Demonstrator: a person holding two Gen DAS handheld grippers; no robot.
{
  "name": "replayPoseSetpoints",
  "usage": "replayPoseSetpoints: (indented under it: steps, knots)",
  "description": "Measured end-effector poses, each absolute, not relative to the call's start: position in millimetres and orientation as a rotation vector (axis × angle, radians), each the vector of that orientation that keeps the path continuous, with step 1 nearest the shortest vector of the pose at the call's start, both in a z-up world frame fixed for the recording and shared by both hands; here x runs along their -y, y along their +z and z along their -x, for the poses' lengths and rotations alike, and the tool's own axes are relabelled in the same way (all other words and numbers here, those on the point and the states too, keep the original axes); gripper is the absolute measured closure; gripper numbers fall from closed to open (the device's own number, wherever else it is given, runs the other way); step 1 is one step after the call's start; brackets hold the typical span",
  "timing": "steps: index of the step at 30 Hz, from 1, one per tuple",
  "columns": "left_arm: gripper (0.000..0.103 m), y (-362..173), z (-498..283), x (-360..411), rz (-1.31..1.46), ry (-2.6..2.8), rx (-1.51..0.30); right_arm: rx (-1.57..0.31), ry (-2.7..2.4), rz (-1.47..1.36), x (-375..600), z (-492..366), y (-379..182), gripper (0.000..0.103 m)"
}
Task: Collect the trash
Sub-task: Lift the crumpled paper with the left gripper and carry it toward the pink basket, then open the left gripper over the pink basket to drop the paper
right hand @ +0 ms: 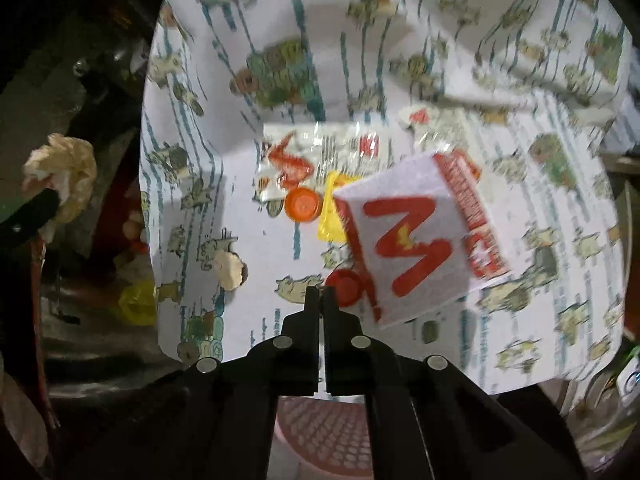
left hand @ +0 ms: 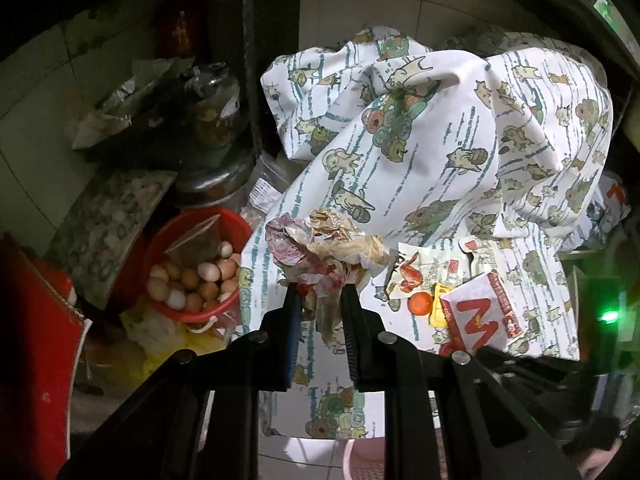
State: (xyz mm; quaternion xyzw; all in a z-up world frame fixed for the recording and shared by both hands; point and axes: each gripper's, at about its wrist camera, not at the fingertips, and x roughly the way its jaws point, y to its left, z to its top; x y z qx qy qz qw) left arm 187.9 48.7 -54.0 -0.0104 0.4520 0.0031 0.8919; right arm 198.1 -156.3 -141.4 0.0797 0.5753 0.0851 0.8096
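My left gripper [left hand: 320, 294] is shut on a crumpled red-and-tan food wrapper [left hand: 326, 246], held up above the cartoon-print cloth [left hand: 440, 140]. That wrapper [right hand: 66, 176] also shows at the left edge of the right wrist view. My right gripper [right hand: 320, 292] is shut with nothing between its fingers, hanging over the cloth [right hand: 240, 120] just left of a red cap [right hand: 347, 286]. More trash lies on the cloth: a white box with a red M [right hand: 412, 248], an orange cap [right hand: 304, 206], a yellow packet [right hand: 329, 220], a clear sauce packet [right hand: 304, 156] and a small paper ball [right hand: 230, 268].
A red bucket of eggs [left hand: 192, 276] stands left of the cloth, with jars and bags [left hand: 208, 112] behind it. A pink mesh basket [right hand: 320, 432] sits below the cloth's near edge. The M box [left hand: 480, 316] and orange cap [left hand: 420, 302] lie right of my left gripper.
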Motion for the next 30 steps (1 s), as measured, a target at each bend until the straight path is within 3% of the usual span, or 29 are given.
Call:
replayPoseSetpoints:
  steps: [8, 12, 20, 30]
  knots:
    - [0.084, -36, -131, -31, -0.016, -0.059, -0.891, -1.099, 0.228, -0.192, 174, -160, -87, 0.101]
    - [0.084, -50, -89, -18, -0.001, -0.128, -0.955, -1.087, 0.249, -0.213, 179, -134, -79, 0.101]
    - [0.084, -119, -65, 23, 0.006, -0.262, -1.215, -1.177, 0.272, -0.296, 199, -86, -108, 0.101]
    - [0.085, -216, -65, 59, -0.035, -0.301, -1.480, -1.225, 0.273, -0.334, 214, -87, -157, 0.101]
